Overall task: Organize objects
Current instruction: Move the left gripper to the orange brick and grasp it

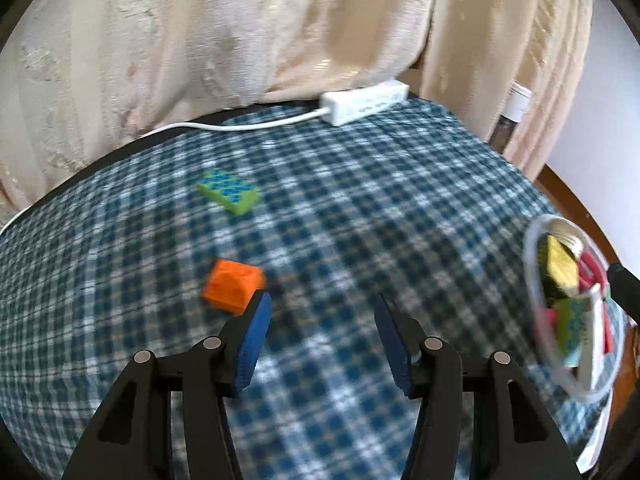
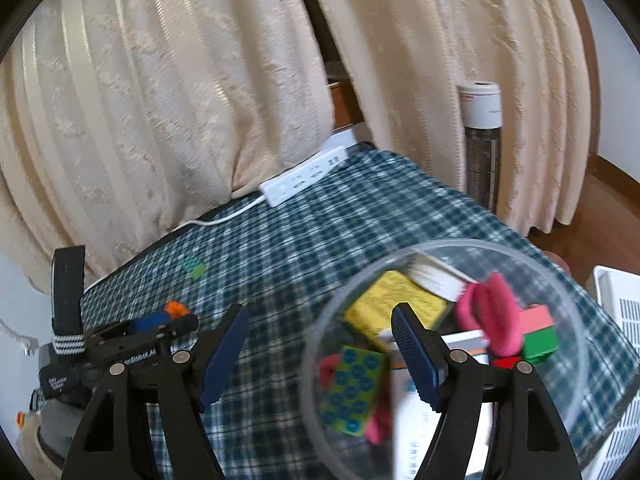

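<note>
Cream curtains (image 1: 200, 40) hang behind a bench covered in a blue-and-white checked cloth (image 1: 360, 200), and everything's a bit motion-blurred. A white power strip (image 1: 364, 102) sits at the far edge with its cord trailing off to the left.

Going left to right in the left wrist view: a green brick with blue studs (image 1: 228, 192) lies by itself out on the cloth, well ahead of the jaws. Closer in, an orange brick (image 1: 234, 286) sits just beyond the tip of the left finger, off to its outer side and not between the jaws. The left gripper (image 1: 322, 308) has its jaws apart with only cloth showing in the gap. Far right, a clear plastic bowl (image 1: 536, 280) is packed with stuff.

In the right wrist view, the left gripper shows up low on the left, with the orange brick peeking out by its tip. The right gripper (image 2: 320, 316) has its jaws spread wide, and the near rim of the bowl (image 2: 316, 344) runs between them, with the right finger in front of the bowl. Can't tell if either pad touches it. Inside there's a yellow sponge (image 2: 384, 304), a green block with blue dots (image 2: 354, 386), some pink pieces (image 2: 492, 320) and a red-and-green brick (image 2: 540, 334). A white basket (image 2: 620, 320) sits at the far right.
</note>
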Demonstrator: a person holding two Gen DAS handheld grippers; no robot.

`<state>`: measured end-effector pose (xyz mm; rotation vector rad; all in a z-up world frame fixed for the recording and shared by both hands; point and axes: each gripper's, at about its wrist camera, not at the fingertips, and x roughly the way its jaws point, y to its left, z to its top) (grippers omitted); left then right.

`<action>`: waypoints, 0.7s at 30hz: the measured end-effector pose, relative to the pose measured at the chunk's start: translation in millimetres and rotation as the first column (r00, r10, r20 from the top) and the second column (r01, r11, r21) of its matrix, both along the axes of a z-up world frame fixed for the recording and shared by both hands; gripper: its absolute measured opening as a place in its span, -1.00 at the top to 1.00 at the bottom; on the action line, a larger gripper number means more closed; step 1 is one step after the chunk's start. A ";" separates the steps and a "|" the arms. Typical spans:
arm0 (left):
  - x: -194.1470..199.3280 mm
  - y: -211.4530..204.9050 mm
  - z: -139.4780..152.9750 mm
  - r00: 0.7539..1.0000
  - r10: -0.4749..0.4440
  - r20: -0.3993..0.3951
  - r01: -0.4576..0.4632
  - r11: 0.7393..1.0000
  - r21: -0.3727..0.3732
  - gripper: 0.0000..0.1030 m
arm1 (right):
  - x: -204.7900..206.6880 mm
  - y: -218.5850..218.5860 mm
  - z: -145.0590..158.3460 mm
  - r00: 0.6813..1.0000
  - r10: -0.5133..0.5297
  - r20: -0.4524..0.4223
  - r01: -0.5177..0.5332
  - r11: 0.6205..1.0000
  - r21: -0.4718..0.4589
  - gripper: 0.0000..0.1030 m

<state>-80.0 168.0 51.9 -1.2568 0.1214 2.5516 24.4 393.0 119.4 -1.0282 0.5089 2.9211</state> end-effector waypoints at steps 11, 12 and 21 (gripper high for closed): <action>-21.9 -33.1 -14.0 0.997 0.077 0.002 -0.077 0.996 -0.048 -0.08 | -27.0 -43.3 -11.6 0.996 0.087 0.038 -0.088 0.996 0.022 -0.50; -23.6 -35.0 -15.8 0.997 0.080 0.005 -0.080 0.996 -0.048 -0.08 | -29.2 -45.6 -11.9 0.995 0.091 0.040 -0.092 0.995 0.025 -0.50; -36.5 -44.1 -29.6 0.995 0.091 0.035 -0.090 0.995 -0.039 -0.06 | -56.8 -68.0 -19.1 0.989 0.131 0.074 -0.134 0.990 0.039 -0.50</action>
